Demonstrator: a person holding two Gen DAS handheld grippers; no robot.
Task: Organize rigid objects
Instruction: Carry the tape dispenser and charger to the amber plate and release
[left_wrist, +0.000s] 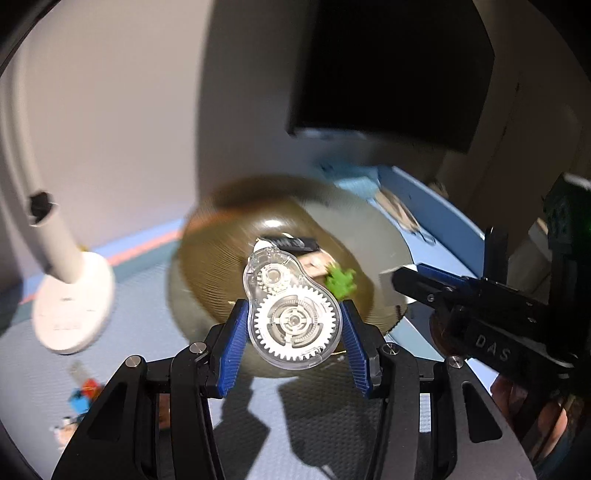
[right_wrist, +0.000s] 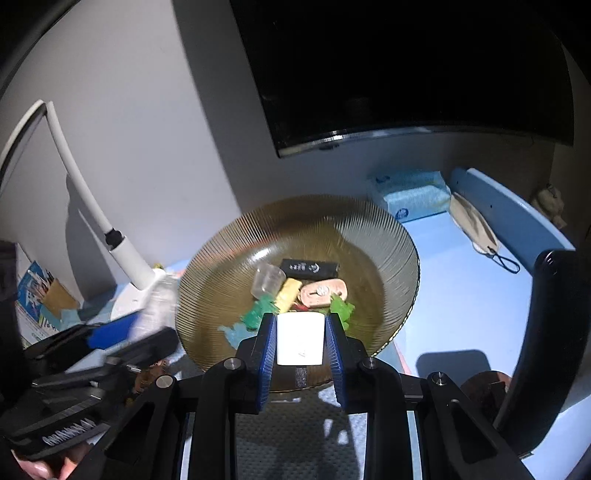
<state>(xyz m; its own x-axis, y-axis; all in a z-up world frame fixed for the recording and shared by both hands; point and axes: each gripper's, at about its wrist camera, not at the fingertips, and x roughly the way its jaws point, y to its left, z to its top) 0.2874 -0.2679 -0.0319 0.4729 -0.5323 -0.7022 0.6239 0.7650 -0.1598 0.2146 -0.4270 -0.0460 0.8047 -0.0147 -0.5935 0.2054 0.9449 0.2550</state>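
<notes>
Lamp: white gooseneck desk lamp (left_wrist: 70, 291) stood at left on the blue surface (right_wrist: 461, 295).
Left tool (left_wrist: 293, 314): clenched on a clear plastic correction-tape dispenser (left_wrist: 291, 314), above the bowl's near rim.
Bowl: ribbed amber glass bowl (right_wrist: 229, 251) held small items.
Right tool (right_wrist: 300, 338): clenched on a white rectangular block (right_wrist: 300, 339), over the bowl's near edge.

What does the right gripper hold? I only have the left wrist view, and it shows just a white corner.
Observer: A white block, clamped between the right gripper's blue pads.
Operator: What's in the bowl besides the black bar and the green toy?
Observer: A clear cup lying on its side.
Operator: Anything else?
Observer: A yellow piece beside a pink one.
</notes>
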